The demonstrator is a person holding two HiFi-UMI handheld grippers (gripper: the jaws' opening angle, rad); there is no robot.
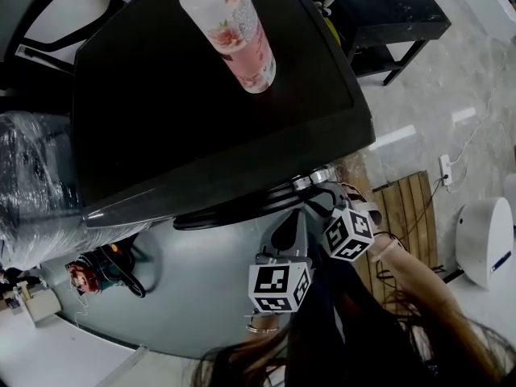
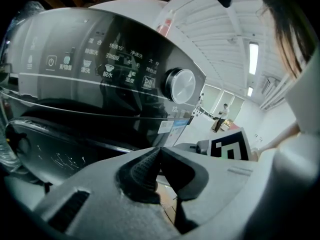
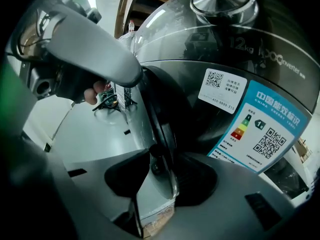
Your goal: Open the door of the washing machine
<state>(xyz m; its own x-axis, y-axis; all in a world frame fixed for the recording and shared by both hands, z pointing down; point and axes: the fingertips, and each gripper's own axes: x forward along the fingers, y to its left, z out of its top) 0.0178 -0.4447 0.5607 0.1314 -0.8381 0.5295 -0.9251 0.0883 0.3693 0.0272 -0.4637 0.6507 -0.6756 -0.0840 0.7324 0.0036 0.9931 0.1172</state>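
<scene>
Straddling the edge of the door, the right gripper has its jaws wide apart. The door's dark rim with its bright trim runs up between them, the left pad clear of it and the right pad close beside it. On the door's dark glass just beyond are a blue energy label and a white sticker with a square code.

The left gripper is just beside the right one, a little nearer the person, its jaws together with nothing between them. In the right gripper view a hand shows under its grey body. Ahead of it is the control panel, a dark curved band with pale symbols, and a round silver knob sits at the panel's right end.

In the head view both marker cubes sit before the washing machine, below its front edge, where the door shows as a dark ring under the glossy black top. Farther back a bottle with a pink flowered label stands upright on that top. A slatted wooden board lies on the floor to the right, and a plastic-wrapped bundle sits at the machine's left.
</scene>
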